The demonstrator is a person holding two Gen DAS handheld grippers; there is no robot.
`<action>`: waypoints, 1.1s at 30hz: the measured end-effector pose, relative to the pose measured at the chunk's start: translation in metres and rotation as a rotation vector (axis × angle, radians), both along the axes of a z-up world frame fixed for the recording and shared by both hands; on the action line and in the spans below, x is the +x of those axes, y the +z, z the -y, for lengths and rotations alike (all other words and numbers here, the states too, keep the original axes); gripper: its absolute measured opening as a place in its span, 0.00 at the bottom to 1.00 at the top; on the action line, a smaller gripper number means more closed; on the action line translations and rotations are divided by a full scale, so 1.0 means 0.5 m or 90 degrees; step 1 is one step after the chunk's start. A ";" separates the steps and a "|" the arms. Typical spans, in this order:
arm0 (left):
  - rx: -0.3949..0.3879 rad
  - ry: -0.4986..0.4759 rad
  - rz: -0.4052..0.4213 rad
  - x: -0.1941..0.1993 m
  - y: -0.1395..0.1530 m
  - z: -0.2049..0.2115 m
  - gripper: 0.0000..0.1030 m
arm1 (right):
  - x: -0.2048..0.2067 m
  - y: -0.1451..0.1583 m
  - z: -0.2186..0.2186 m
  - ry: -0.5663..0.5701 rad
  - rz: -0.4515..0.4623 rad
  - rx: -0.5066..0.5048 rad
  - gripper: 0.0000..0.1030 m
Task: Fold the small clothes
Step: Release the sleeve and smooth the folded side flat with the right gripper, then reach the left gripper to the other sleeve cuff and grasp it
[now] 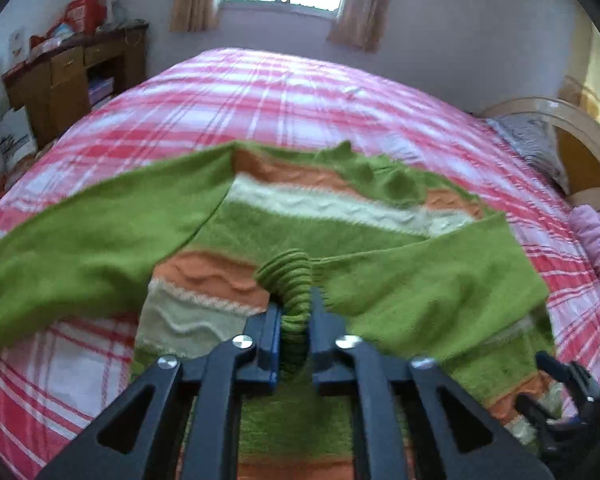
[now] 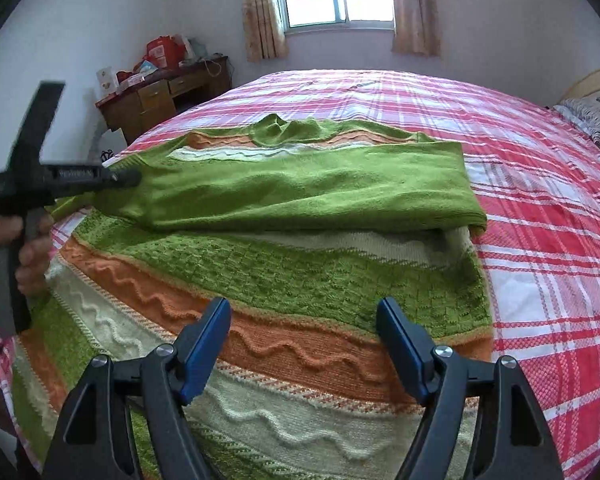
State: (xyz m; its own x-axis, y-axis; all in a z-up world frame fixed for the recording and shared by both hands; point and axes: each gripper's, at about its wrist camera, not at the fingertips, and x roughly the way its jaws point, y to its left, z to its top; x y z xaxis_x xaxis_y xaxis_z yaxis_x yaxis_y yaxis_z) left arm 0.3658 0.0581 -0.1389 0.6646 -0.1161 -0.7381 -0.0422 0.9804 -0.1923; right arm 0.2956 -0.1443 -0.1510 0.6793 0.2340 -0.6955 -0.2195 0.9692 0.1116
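Left wrist cam first: our left gripper (image 1: 295, 328) is clamped on the ribbed green cuff (image 1: 290, 280) of the striped sweater (image 1: 320, 228), the cuff bunched up right between the pads. That sleeve runs off to the gripper's right, folded across the sweater body; the other sleeve (image 1: 80, 240) stretches away to its left. Everything lies on the pink plaid bedspread (image 1: 280, 92). This view is blurry, so we can't tell how much knit is pinched.

Right wrist cam: our right gripper (image 2: 304, 344) hovers with its jaws spread wide and nothing between them, just above the orange and cream bands at the sweater's hem (image 2: 300, 360). The folded sleeve (image 2: 300, 188) lies straight ahead. A hand (image 2: 28, 252) holding the other gripper's handle is off to the left.
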 end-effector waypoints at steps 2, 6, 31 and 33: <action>-0.004 0.012 0.001 0.001 -0.008 0.000 0.32 | -0.003 0.031 0.016 0.008 0.020 0.043 0.74; 0.016 0.024 0.013 -0.007 -0.023 0.004 0.65 | 0.047 0.108 0.053 -0.001 0.042 0.093 0.74; -0.017 0.049 0.007 -0.041 -0.040 -0.024 0.98 | 0.231 0.002 0.058 -0.076 -0.139 0.019 0.74; -0.015 0.042 0.011 -0.048 -0.040 -0.022 0.98 | 0.202 -0.003 0.065 -0.058 -0.101 0.006 0.74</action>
